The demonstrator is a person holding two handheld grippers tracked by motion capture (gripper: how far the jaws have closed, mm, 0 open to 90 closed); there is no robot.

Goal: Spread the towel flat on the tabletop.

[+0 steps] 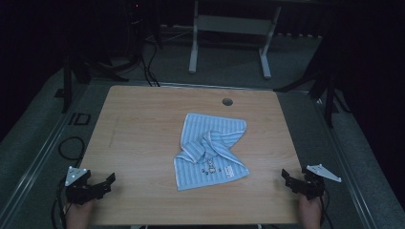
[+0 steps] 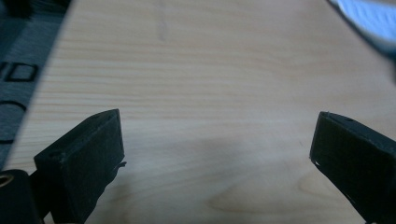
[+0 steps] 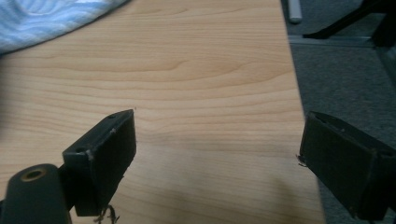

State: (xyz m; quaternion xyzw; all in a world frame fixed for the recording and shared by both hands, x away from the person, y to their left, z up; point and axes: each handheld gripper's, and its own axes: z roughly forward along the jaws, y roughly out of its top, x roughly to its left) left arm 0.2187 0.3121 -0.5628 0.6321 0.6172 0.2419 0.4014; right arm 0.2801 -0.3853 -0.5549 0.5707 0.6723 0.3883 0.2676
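On the wooden table [image 1: 143,119], a crumpled blue striped towel [image 1: 210,150] lies near the middle; left gripper [image 1: 106,182] and right gripper [image 1: 288,177] rest at the near corners, jaws spread wide, grasping nothing.

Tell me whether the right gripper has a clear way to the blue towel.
Probably yes: the right gripper is open, and bare table lies between it and the blue towel.

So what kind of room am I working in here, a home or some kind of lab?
Most likely a lab or recording workspace, not a home. The wooden table has a cable hole and stands on grey carpet; cables trail across the floor, and black stand legs and a white frame surround it.
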